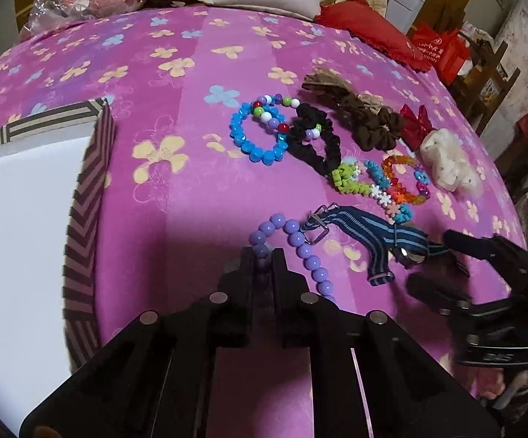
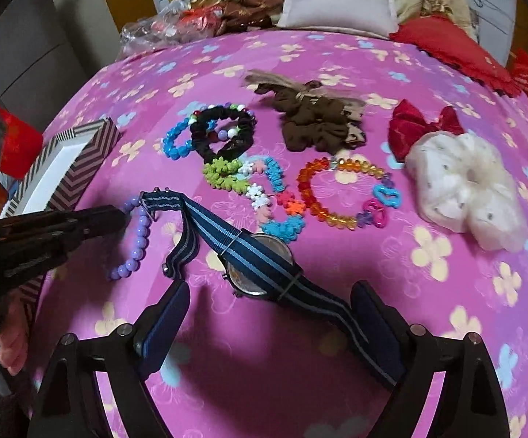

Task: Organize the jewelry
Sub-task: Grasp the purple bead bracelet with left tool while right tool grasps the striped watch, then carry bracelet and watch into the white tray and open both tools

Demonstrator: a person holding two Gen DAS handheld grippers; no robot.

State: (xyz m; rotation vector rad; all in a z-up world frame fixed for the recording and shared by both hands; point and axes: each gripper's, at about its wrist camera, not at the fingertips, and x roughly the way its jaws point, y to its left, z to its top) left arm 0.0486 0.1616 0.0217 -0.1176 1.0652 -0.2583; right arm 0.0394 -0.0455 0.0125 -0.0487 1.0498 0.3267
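Note:
A lilac bead bracelet point(image 1: 300, 244) lies on the pink floral cloth. My left gripper point(image 1: 263, 255) is shut on its near-left beads; it also shows in the right wrist view point(image 2: 118, 215) at the bracelet point(image 2: 138, 237). A watch with a blue striped strap point(image 2: 260, 266) lies face down in front of my right gripper point(image 2: 269, 299), which is open with a finger on each side of the strap. In the left wrist view the watch point(image 1: 377, 233) lies at the right gripper point(image 1: 435, 259). A striped box with a white inside point(image 1: 26, 197) stands at the left.
Further back lie a blue bead bracelet point(image 1: 253, 138), a black scrunchie point(image 1: 315, 142), a brown scrunchie point(image 2: 315, 124), flower-bead bracelets point(image 2: 256, 189), an orange bead bracelet point(image 2: 340, 189), a red bow point(image 2: 417, 124) and a white scrunchie point(image 2: 465, 197). Pillows point(image 2: 337, 0) line the far edge.

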